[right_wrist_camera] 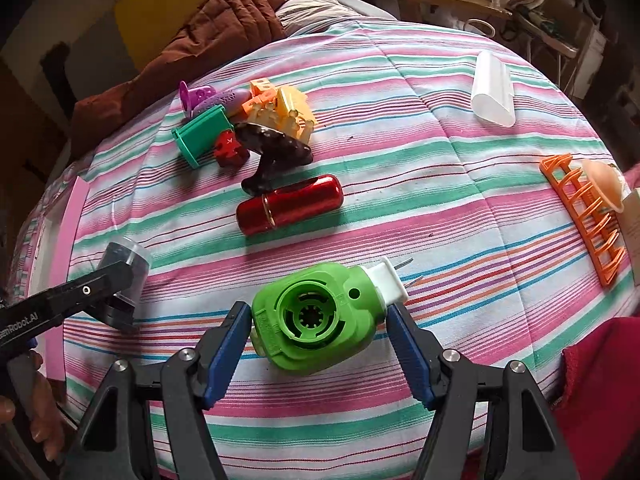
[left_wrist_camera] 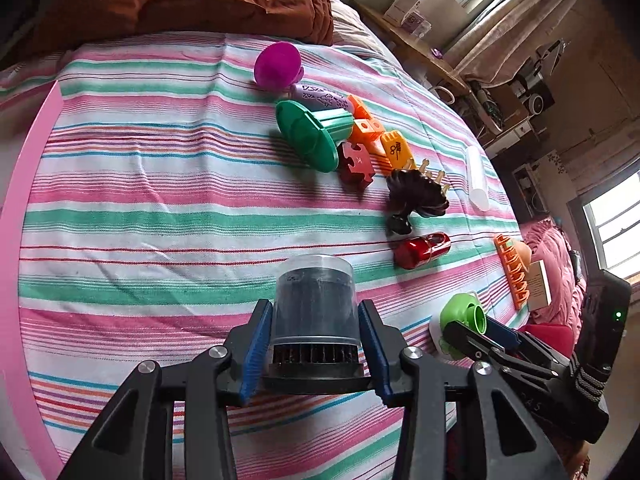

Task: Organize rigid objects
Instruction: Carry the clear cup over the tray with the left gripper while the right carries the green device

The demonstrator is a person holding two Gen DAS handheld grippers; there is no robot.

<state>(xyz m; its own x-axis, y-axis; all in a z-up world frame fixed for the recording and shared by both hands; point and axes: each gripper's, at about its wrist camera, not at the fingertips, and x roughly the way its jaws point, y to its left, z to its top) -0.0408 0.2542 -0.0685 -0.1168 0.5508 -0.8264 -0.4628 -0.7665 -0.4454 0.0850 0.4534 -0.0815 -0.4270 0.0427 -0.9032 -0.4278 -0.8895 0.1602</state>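
Left tongs (left_wrist_camera: 316, 356) clenched our dark jar (left_wrist_camera: 316, 300) | right tongs (right_wrist_camera: 320, 344) gripped green plug (right_wrist_camera: 320, 316) | risk: either slipping onto bed (right_wrist_camera: 440, 200).

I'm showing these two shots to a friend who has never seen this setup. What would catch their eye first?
Probably the two held things near the bottom of each view: a clear-capped dark cylinder between the left gripper fingers, and a bright green plug-in device between the right gripper fingers. Next, the pile of coloured toys farther back on the striped bedspread, with a shiny red canister lying just before it.

Both grippers' fingers (left_wrist_camera: 256, 344) angled down, half-spread
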